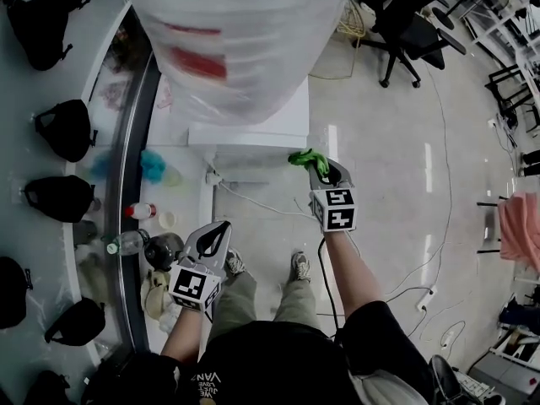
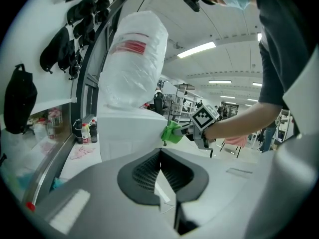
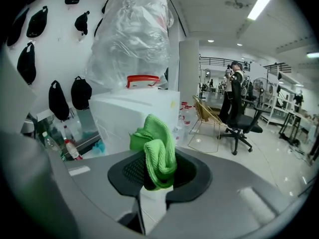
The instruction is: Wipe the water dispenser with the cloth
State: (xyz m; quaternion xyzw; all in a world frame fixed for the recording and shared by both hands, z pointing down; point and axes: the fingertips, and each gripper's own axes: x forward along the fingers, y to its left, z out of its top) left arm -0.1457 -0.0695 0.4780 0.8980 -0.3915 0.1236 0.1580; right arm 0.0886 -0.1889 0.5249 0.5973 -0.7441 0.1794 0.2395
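Note:
The white water dispenser (image 1: 253, 125) stands ahead of me, and a plastic-wrapped bottle (image 1: 236, 32) sits on top of it. My right gripper (image 1: 314, 165) is shut on a bunched green cloth (image 1: 305, 159) at the dispenser's front right corner. In the left gripper view the cloth (image 2: 172, 132) sits against the dispenser's (image 2: 124, 133) right edge, held by the right gripper (image 2: 180, 132). In the right gripper view the cloth (image 3: 158, 151) fills the jaws of the right gripper (image 3: 155, 176), just short of the dispenser (image 3: 134, 113). My left gripper (image 1: 224, 224) hangs lower left, shut and empty (image 2: 160, 153).
Black bags (image 1: 63, 129) hang on the white wall at left. Bottles (image 1: 139, 212) stand on a ledge beside the dispenser. A cable (image 1: 253, 201) runs across the floor below it. An office chair (image 1: 405, 32) is at the back right, and a pink cloth (image 1: 519, 226) hangs far right.

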